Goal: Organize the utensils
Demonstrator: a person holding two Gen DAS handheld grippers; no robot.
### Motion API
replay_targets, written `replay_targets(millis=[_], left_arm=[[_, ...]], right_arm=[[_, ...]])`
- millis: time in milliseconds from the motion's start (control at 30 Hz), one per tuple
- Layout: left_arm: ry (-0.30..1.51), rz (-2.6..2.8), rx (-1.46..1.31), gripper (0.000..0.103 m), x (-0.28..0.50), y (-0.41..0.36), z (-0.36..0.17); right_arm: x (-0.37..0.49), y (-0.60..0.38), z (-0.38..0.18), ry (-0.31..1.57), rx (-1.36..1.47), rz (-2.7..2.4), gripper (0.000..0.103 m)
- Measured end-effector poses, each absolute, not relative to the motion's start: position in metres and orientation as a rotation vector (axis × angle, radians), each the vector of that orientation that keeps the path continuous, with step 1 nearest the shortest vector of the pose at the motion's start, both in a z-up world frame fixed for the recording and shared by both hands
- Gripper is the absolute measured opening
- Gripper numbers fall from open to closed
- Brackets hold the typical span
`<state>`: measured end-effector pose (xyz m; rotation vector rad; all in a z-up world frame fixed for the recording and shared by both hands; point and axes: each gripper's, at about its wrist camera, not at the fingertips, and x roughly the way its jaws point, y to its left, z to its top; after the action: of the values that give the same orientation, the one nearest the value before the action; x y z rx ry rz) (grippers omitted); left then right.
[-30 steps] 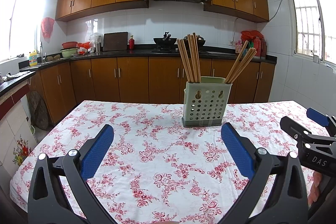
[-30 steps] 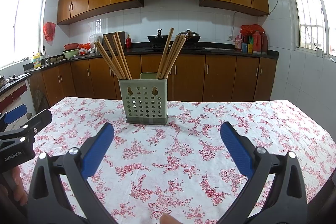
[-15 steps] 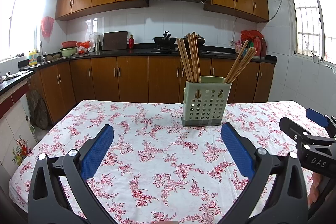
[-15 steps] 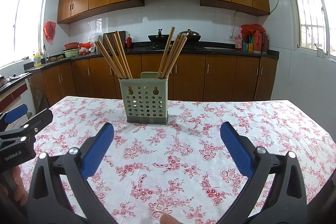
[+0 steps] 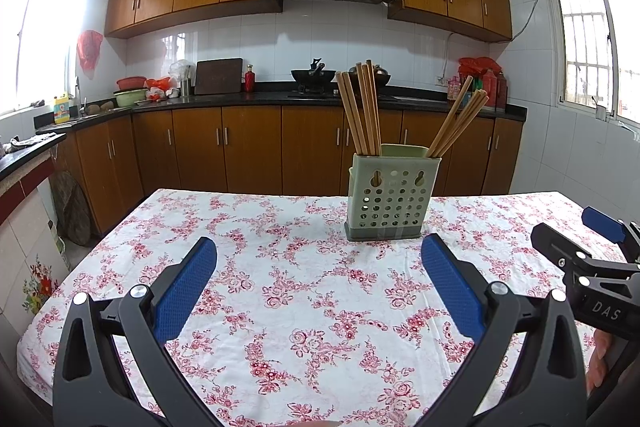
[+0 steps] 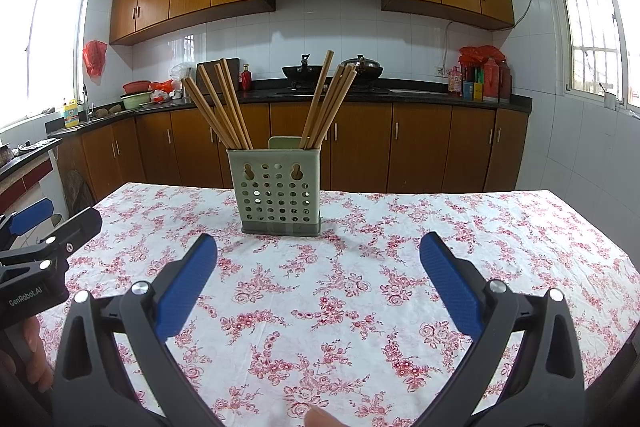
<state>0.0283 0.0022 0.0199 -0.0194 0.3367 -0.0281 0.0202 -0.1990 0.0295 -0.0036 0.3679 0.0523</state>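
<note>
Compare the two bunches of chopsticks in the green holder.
The left bunch leans left from the holder's left end; the right bunch leans right from its right end. In the right wrist view one stick of the right bunch rises highest. Both are plain wooden sticks standing upright.

Only the chopstick holder (image 5: 387, 199) interrupts the bare tablecloth (image 5: 280, 291).

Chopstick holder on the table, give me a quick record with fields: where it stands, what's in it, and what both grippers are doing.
holder: green perforated holder, upright on the floral tablecloth
contents: left bundle of chopsticks leaning left, right bundle of chopsticks leaning right
loose utensils on cloth: none visible
left gripper: open, empty, short of the holder
right gripper: open, empty, short of the holder
</note>
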Motion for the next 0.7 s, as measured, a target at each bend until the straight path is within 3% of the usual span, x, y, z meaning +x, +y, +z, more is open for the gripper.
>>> replay_targets(millis=[700], left_arm=[[0.339,-0.027,-0.023,0.101,0.0286,0.0033,0.018]], right_arm=[[0.02,-0.1988,0.0298,0.368,-0.003,0.053,0.099]])
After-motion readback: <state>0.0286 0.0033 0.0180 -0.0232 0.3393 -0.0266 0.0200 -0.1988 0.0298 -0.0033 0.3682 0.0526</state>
